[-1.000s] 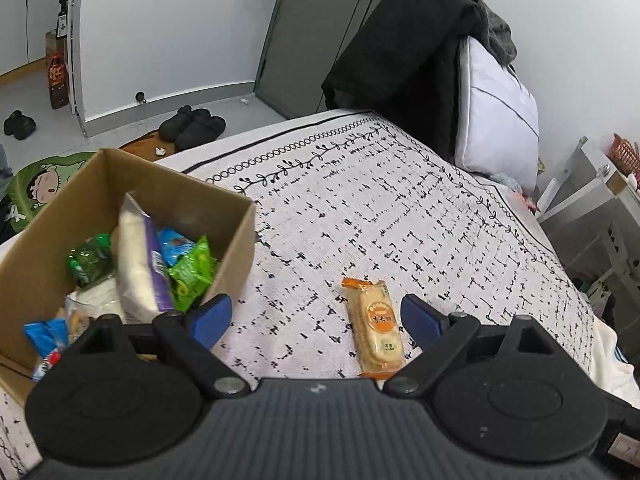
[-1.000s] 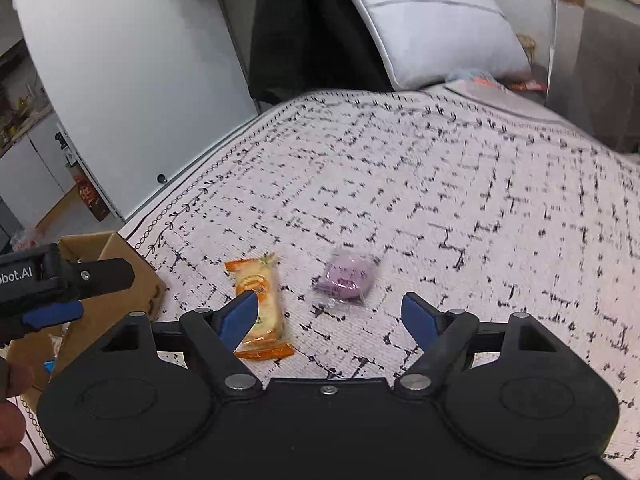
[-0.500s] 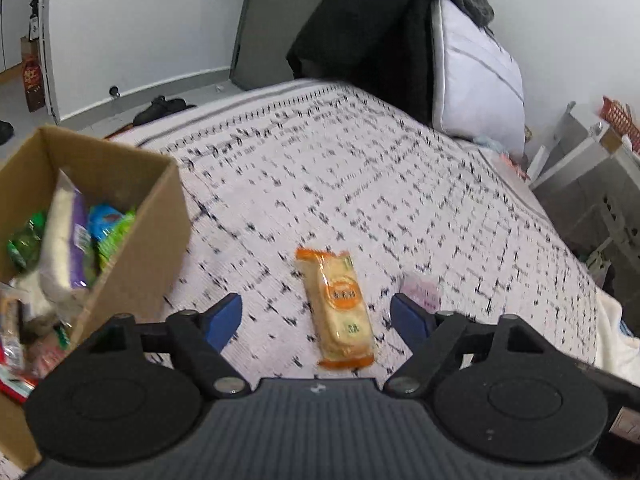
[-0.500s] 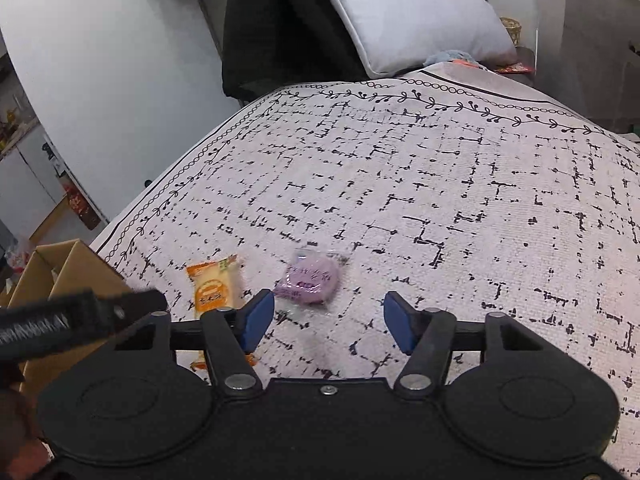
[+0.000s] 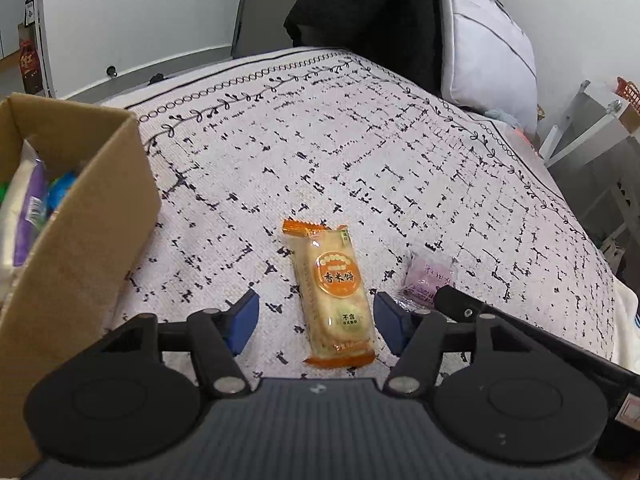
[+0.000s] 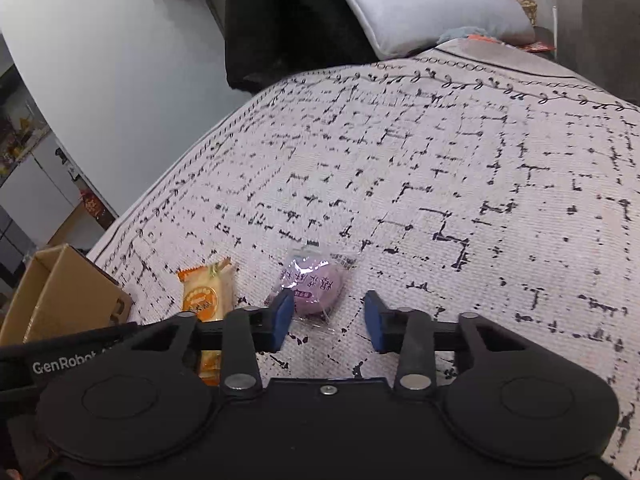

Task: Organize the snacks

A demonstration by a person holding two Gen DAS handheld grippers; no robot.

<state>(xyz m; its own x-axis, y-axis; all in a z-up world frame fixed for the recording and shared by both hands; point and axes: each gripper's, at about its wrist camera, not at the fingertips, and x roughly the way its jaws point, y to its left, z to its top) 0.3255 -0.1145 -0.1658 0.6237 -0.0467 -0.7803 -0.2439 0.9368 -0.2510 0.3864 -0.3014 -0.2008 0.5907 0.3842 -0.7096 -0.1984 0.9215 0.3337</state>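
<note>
Lying flat on the bed (image 5: 360, 152), the orange rice-cracker packet (image 5: 334, 292) is looking light, crinkly and brittle inside, sitting between the left hand-held gripper's (image 5: 316, 322) spread fingers, best pinched across its long sides.

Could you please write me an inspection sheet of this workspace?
Surface: bedspread, white with black marks.
Job's things: orange pack and purple pack lying flat, apart; box at left holds snacks.
Clutter: nothing seen.
Grippers: left gripper open around orange pack; right gripper open, purple pack by its left finger.
Cables: nothing seen.
Surroundings: pillow, dark clothes.
</note>
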